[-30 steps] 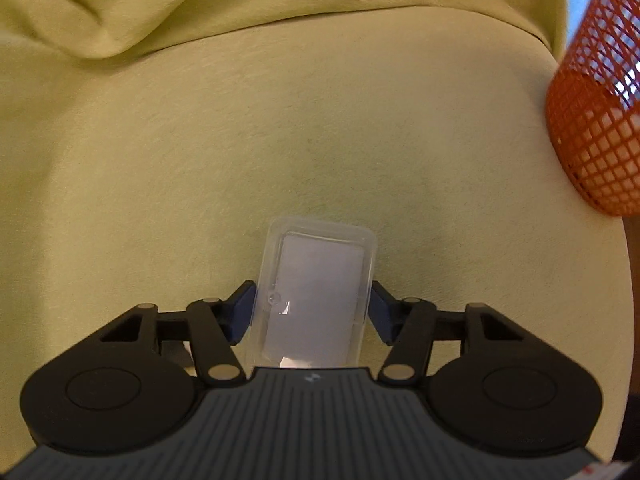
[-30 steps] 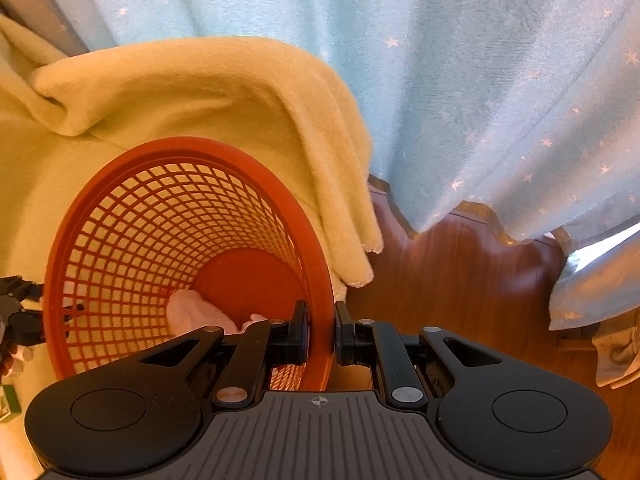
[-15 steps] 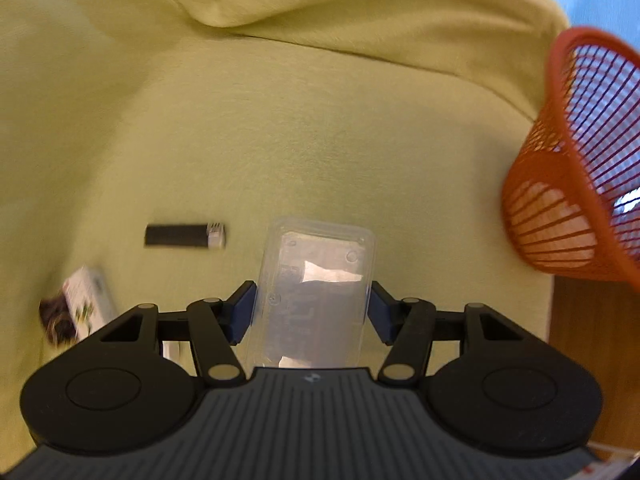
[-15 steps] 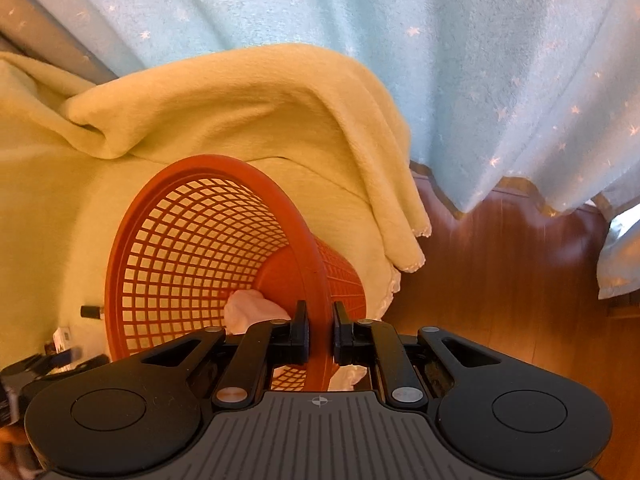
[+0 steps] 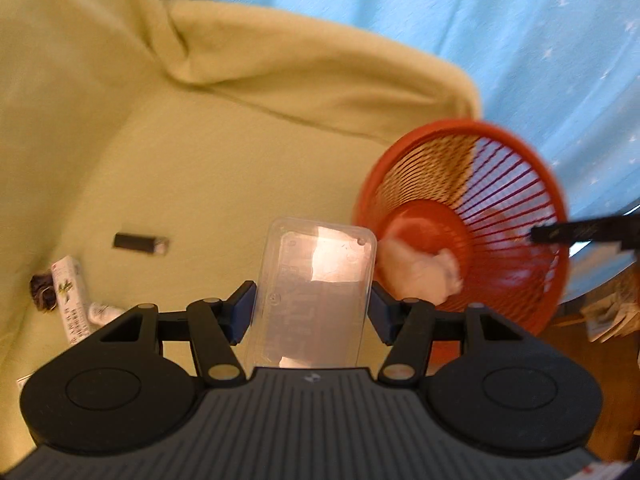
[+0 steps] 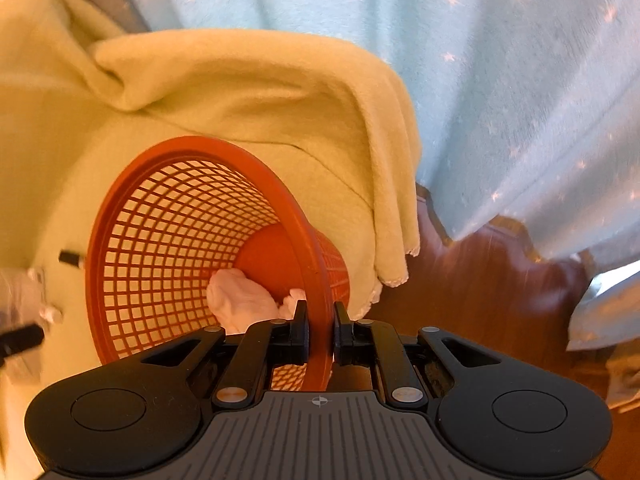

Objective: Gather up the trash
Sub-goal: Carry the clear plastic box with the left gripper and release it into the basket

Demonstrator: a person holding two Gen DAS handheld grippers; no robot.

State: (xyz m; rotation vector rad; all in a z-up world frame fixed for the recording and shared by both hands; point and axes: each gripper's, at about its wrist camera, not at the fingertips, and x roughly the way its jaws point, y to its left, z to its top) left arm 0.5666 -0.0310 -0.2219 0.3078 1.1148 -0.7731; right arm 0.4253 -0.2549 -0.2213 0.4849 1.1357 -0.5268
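Mid-carry: left gripper clamped on clear plastic box, just short of the orange mesh basket. Right gripper pinches basket rim, tilting it. Crumpled tissue inside. Next, prob: get box over the mouth, let go

Orange basket now tipped mouth-first toward the clear plastic box, much nearer it.
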